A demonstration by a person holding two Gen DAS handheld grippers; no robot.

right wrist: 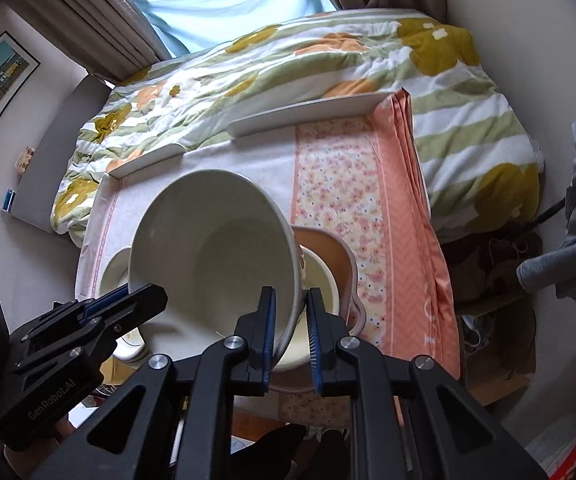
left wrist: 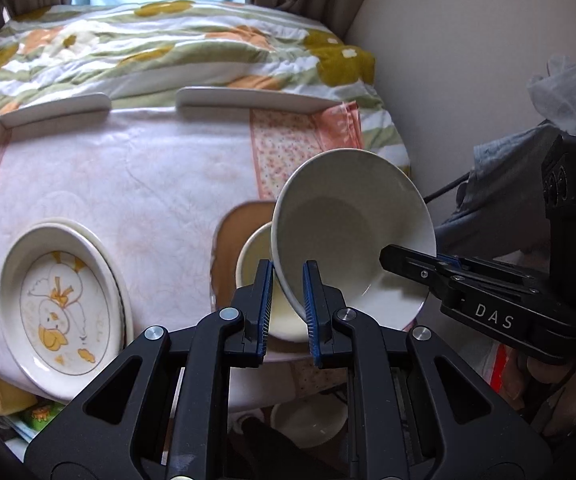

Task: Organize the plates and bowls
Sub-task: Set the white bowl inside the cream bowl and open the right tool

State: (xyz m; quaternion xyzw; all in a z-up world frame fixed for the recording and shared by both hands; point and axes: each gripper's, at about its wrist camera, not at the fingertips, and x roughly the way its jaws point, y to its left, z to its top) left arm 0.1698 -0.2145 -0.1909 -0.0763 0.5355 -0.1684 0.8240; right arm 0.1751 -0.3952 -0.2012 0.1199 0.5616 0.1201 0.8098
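Observation:
A large white bowl [left wrist: 352, 228] [right wrist: 215, 248] hangs tilted above the cloth-covered table, held from two sides. My left gripper [left wrist: 288, 280] is shut on its near left rim. My right gripper [right wrist: 290, 308] is shut on the opposite rim and shows in the left wrist view as a black arm [left wrist: 412, 266]. The left gripper [right wrist: 139, 296] also shows at the lower left of the right wrist view. Under the held bowl a smaller cream bowl [left wrist: 253, 256] [right wrist: 322, 280] sits on a brown plate [left wrist: 235, 228] [right wrist: 328, 246]. A stack of oval plates with a duck picture [left wrist: 59, 304] lies at the table's left.
The table [left wrist: 127, 184] has a raised white back rim [left wrist: 243, 98] and a pink floral cloth [right wrist: 336, 184]. Behind it is a bed with a flowered quilt [right wrist: 288, 64]. A wall and grey clothing [left wrist: 500, 184] are close on the right. Another white bowl [left wrist: 308, 420] sits below the table's front edge.

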